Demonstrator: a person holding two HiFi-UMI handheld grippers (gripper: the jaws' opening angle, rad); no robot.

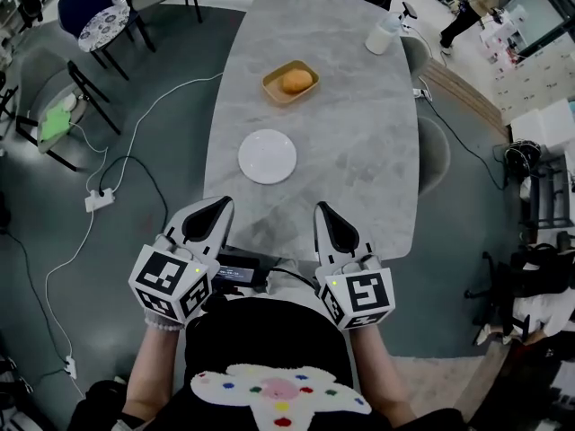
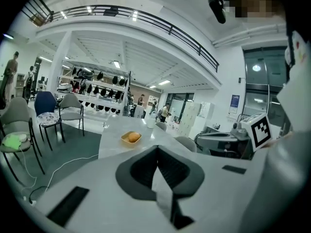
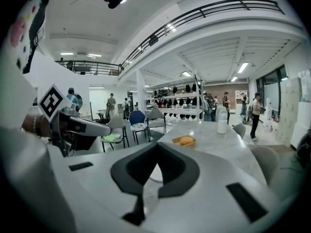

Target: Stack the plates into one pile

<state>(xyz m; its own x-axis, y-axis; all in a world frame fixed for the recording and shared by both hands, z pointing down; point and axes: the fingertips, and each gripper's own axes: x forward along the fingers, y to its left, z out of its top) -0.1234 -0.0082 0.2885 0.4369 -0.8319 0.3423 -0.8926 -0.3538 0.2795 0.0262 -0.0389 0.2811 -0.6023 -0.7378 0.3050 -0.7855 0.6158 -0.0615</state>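
Two tools are held side by side at the near edge of the grey marble table. These are the left gripper and the right gripper, a little apart, each with its jaws pressed together on nothing. One white plate lies flat on the table just beyond them, somewhat nearer the left one. Farther along sits a yellow dish holding a round orange item. A white bottle stands near the far right edge.
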